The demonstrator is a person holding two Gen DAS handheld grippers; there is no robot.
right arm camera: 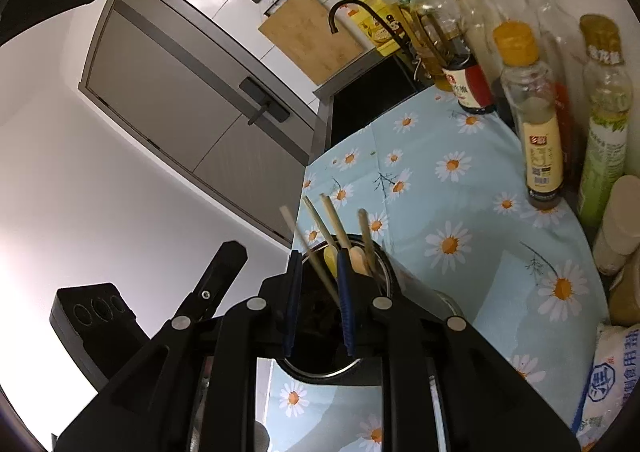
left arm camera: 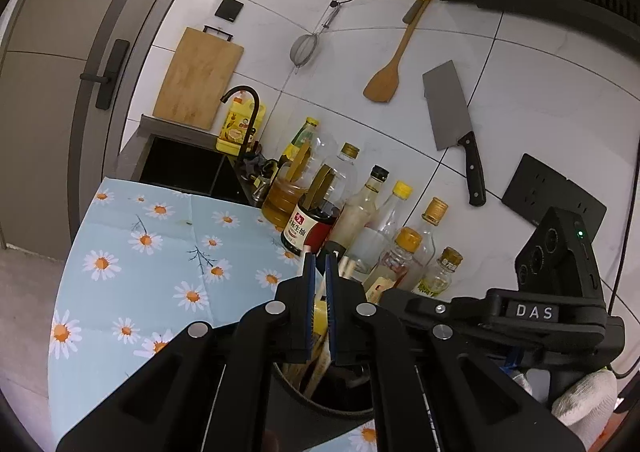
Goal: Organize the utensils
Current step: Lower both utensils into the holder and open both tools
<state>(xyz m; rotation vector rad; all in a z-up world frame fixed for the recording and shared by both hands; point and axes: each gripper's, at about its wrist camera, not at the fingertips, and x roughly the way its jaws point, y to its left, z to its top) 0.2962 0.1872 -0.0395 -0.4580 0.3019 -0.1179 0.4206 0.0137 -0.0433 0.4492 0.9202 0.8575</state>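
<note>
A dark round utensil holder point(right arm camera: 320, 374) stands on the daisy-print cloth point(right arm camera: 460, 187) near the counter's edge. Several pale chopsticks point(right arm camera: 332, 219), a yellow spoon point(right arm camera: 330, 254) and a wooden spoon point(right arm camera: 358, 258) stick out of it. My right gripper point(right arm camera: 319, 264) hovers over its mouth with the jaws apart. One chopstick point(right arm camera: 316, 266) passes loosely between them, touching neither pad. My left gripper point(left arm camera: 319, 264) is shut above the same holder point(left arm camera: 288, 384). A pale sliver shows in its narrow slit, and I cannot tell whether it is pinched. A white-gloved hand point(left arm camera: 584, 400) is at the right.
Several sauce and oil bottles point(left arm camera: 360, 219) crowd the wall side, with a bagged packet point(right arm camera: 608, 380) nearby. A black sink point(left arm camera: 184, 167) with a dark faucet point(left arm camera: 244, 91) lies beyond the cloth. A cutting board point(left arm camera: 196, 79), strainer point(left arm camera: 304, 47), wooden spatula point(left arm camera: 384, 83) and cleaver point(left arm camera: 448, 107) are on the tiled wall.
</note>
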